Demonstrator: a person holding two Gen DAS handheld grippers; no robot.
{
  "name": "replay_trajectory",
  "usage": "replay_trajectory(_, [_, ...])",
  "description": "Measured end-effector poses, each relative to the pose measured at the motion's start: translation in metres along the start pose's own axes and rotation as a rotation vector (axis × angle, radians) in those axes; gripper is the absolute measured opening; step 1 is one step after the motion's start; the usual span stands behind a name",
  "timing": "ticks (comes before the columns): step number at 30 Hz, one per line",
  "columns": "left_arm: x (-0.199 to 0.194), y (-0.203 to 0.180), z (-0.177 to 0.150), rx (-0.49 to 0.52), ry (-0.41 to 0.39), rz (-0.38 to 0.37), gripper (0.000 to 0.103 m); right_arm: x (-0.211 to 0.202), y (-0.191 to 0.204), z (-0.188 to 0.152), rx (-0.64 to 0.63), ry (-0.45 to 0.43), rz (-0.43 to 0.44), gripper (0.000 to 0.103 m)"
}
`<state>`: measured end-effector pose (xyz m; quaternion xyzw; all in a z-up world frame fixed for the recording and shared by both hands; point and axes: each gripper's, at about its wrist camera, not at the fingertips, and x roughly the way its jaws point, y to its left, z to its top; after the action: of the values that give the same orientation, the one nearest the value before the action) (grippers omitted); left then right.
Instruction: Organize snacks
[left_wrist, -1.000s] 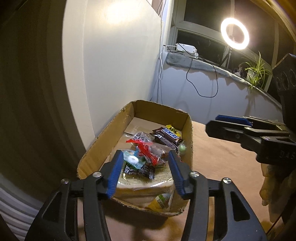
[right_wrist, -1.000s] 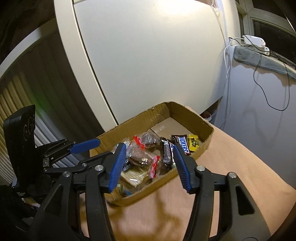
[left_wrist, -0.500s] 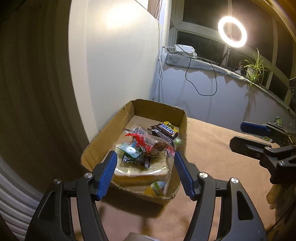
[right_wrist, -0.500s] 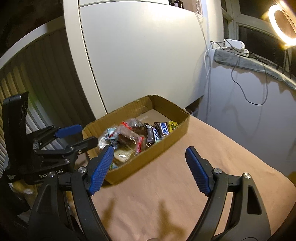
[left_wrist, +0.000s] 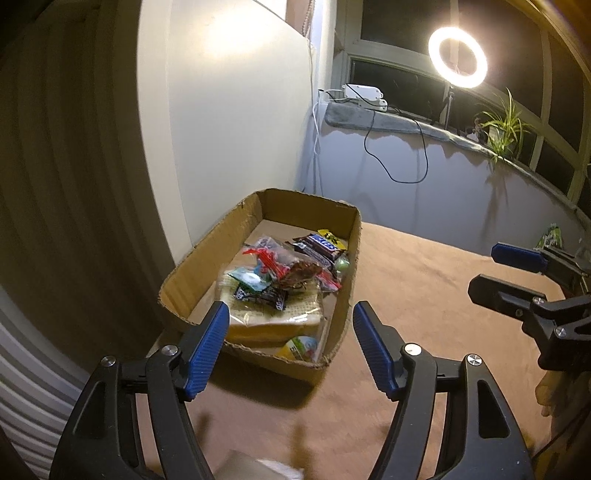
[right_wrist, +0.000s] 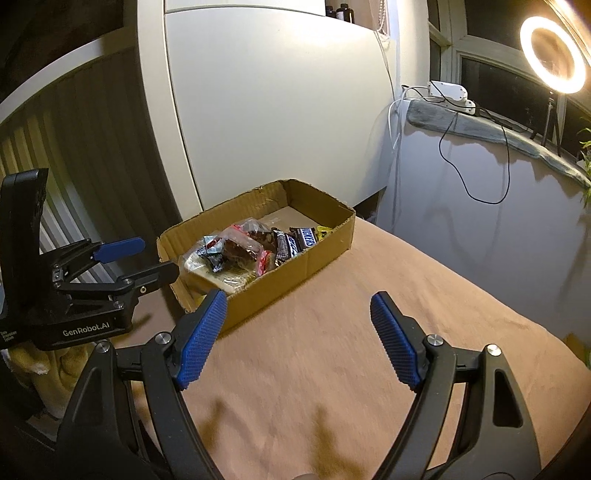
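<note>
An open cardboard box (left_wrist: 343, 295) (right_wrist: 295, 266) sits on a brown blanket. It holds a pile of snacks: Snickers bars (left_wrist: 321, 245) (right_wrist: 304, 236), a clear red-trimmed pastry packet (left_wrist: 295, 269), a wrapped bread slab (left_wrist: 273, 321) and a small yellow-green packet (left_wrist: 301, 345). My left gripper (left_wrist: 291, 314) hovers short of the box's near end. Its jaws are opening and nothing is between them. It also shows at the left of the right wrist view as the left gripper (right_wrist: 155, 256). My right gripper (right_wrist: 299, 299) stands open and empty over the blanket, right of the box, seen from the left wrist as the right gripper (left_wrist: 485, 268).
The brown blanket (left_wrist: 424, 314) stretches right of the box. A white cabinet door (right_wrist: 277, 110) stands just behind the box. A ring light (left_wrist: 457, 57), a plant (left_wrist: 504, 123) and a power strip with a cable (left_wrist: 364, 92) line the windowsill. A green packet (left_wrist: 550, 236) lies far right.
Both grippers have drawn back from the box and spread their jaws wider. The right gripper has swung off to the right, so the box now lies left of it.
</note>
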<state>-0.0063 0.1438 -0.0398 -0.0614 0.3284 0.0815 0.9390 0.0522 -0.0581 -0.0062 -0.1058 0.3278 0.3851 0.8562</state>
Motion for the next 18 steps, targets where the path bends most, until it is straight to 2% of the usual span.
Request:
replay_trajectory(7, [-0.0031, -0.0046, -0.0028, 0.006, 0.000, 0.000, 0.076, -0.0067, -0.0032, -0.0057, 0.006, -0.005, -0.019, 0.083])
replay_trajectory(18, [-0.0052, -0.0015, -0.0058, 0.001, 0.000, 0.003, 0.077, -0.0067, 0.0016, -0.0107, -0.010, 0.003, -0.026, 0.083])
